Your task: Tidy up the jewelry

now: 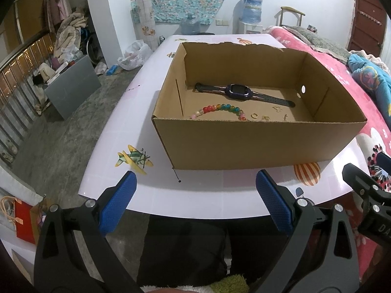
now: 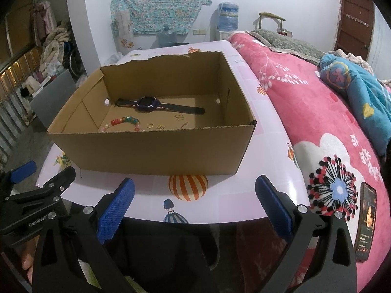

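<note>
Both grippers, left (image 1: 195, 205) and right (image 2: 194, 204), are wide apart and hold nothing. The watch (image 1: 240, 92) lies flat inside the box (image 1: 259, 141), straight ahead, its long strap running side to side, about equally near both

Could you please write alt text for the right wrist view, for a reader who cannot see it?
An open cardboard box on a pink patterned table holds a dark watch, a colourful bead bracelet and small gold pieces. The open right gripper hangs empty before it, beside a pink blanket.
</note>
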`<state>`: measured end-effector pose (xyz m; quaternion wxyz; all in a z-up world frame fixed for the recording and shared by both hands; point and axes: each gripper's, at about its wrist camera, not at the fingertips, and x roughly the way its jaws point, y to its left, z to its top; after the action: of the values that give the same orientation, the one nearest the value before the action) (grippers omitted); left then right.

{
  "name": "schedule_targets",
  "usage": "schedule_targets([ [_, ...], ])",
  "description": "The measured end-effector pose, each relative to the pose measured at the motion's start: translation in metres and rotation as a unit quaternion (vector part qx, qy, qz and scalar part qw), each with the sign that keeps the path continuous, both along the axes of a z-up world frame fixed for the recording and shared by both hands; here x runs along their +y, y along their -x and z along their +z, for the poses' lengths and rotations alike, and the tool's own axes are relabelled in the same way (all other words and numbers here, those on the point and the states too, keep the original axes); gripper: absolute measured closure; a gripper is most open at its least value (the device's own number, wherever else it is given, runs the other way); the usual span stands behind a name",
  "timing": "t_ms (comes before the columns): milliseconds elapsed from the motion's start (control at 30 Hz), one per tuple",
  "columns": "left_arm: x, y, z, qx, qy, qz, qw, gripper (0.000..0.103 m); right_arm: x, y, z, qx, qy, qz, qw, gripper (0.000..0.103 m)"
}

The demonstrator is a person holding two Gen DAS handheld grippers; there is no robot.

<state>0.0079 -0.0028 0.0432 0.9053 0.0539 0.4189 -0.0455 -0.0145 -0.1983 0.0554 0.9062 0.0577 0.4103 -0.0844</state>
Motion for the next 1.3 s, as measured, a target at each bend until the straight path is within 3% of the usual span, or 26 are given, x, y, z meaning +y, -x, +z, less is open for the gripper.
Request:
schedule_targets([
  [1300, 0.0008, -0.0009, 0.0027, 0.002, -0.002, 0.004, 1.0000, 0.009, -0.0037, -0.0010, -0.0005, 0.001, 0.002, 0.005, 1.000, 0.007],
])
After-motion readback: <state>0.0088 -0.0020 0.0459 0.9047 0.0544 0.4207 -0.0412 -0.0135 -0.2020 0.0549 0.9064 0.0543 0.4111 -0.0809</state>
